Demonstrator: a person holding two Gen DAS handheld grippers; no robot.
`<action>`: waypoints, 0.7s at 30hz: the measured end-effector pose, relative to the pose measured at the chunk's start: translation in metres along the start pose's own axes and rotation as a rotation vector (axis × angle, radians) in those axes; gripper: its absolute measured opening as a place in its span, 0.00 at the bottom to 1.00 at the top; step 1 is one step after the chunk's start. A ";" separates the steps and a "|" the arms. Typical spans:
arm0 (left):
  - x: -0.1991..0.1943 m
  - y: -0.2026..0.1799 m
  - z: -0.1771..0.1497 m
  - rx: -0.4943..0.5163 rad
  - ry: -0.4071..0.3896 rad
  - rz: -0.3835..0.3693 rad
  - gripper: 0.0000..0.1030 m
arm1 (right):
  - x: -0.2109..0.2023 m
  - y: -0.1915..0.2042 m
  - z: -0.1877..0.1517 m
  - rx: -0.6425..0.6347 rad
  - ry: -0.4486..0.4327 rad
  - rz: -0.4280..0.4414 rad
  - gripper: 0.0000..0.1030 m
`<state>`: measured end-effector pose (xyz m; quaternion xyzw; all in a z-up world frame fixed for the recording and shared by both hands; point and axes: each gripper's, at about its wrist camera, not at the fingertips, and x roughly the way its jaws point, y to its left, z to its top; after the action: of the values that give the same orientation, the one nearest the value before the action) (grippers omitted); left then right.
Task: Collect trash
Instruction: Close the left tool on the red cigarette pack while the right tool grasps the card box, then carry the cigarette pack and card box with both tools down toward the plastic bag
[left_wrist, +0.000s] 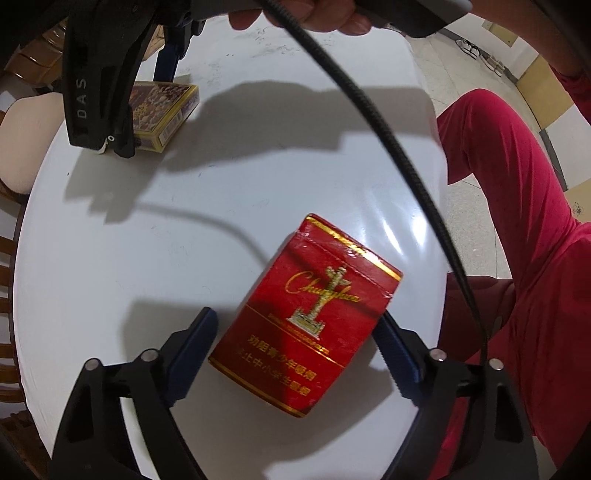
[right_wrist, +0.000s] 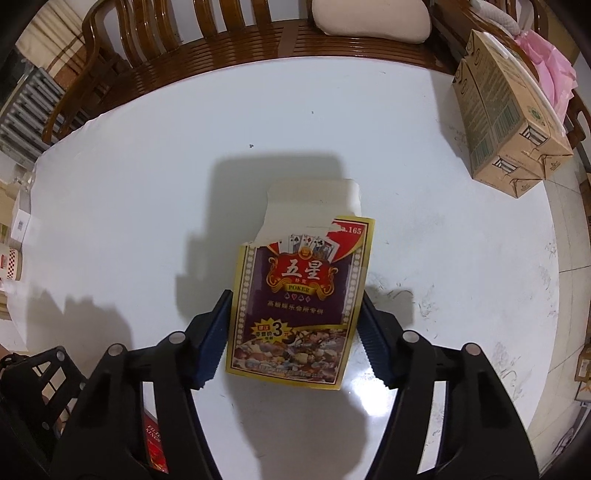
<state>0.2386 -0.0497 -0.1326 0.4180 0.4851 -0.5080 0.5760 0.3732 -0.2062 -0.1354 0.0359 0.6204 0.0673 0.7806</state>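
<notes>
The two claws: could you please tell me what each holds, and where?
Left claw flanks the red cigarette pack, grip unclear; right claw pinches the poker card box by its long sides.

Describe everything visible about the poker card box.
The poker card box is thin yellow-bordered cardboard printed in purple and red, marked POKER. Its top is torn open, with a pale flap sticking out. It sits between the right gripper fingers, both blue pads against its sides, over the white table.

Red-gold cigarette pack (left_wrist: 308, 314); yellow-purple card box (right_wrist: 299, 302).
</notes>
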 end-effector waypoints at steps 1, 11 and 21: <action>-0.001 0.001 -0.001 -0.006 -0.005 0.001 0.76 | -0.001 0.000 -0.001 -0.001 -0.002 -0.001 0.61; -0.008 0.010 -0.006 -0.153 -0.047 0.032 0.63 | -0.018 0.004 -0.010 -0.036 -0.034 -0.023 0.60; -0.016 0.016 -0.014 -0.368 -0.098 0.144 0.58 | -0.040 0.005 -0.022 -0.030 -0.090 -0.034 0.60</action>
<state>0.2529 -0.0315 -0.1197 0.3142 0.5101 -0.3880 0.7004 0.3423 -0.2073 -0.1016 0.0166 0.5840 0.0617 0.8093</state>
